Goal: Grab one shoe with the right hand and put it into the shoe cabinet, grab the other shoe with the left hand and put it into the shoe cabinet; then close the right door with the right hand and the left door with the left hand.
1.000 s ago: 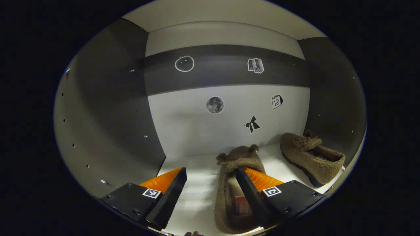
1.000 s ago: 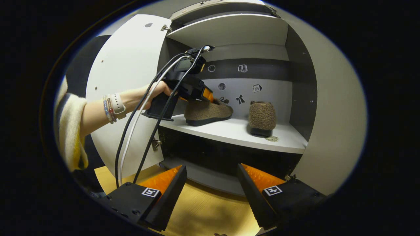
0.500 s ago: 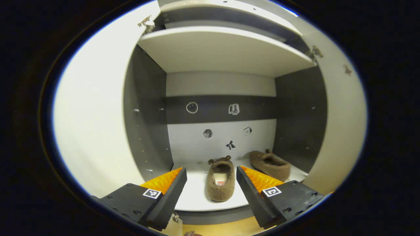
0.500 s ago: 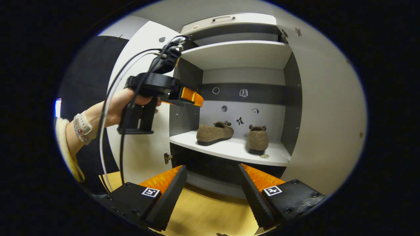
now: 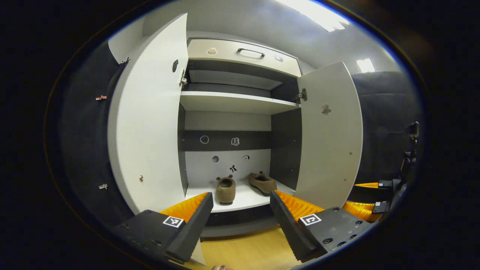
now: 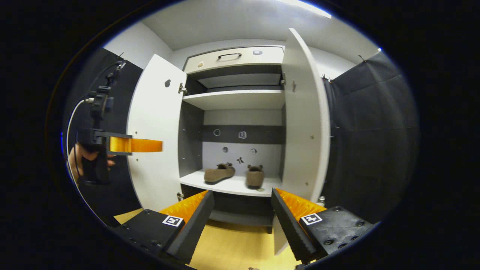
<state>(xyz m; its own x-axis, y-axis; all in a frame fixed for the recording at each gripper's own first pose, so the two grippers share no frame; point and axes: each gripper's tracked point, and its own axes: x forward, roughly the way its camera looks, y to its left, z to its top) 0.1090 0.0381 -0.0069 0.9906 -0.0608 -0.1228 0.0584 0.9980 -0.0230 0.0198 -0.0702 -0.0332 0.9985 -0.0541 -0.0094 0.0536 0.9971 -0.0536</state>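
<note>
Brown and fuzzy, both shoes sit on the white shelf (image 5: 243,198) of the shoe cabinet (image 5: 240,56), well ahead of each gripper. In the left gripper view, the left shoe (image 5: 225,190) lies straight beyond the gap between the fingers of the left gripper (image 5: 241,210), heel toward the camera, and the right shoe (image 5: 262,182) lies just beside it, angled, a little to the right of that gap. The left gripper stands wide open with nothing between its fingers. The left door (image 5: 150,123) hangs open ahead and to its left, the right door (image 5: 330,135) open ahead and to its right (small stickers dot the cabinet's back panel).

In the right gripper view, the right gripper (image 6: 242,212) is likewise spread wide and empty, above the wooden floor (image 6: 232,243). Both shoes show beyond its fingers: one (image 6: 219,173) side-on toward the left, the other (image 6: 255,176) heel-on nearer the right finger. The right door (image 6: 305,120) stands edge-on just right of the gap; the left door (image 6: 157,131) is open to the left. Farther left, a hand (image 6: 77,161) holds the left gripper (image 6: 148,145) level, apart from the cabinet.
</note>
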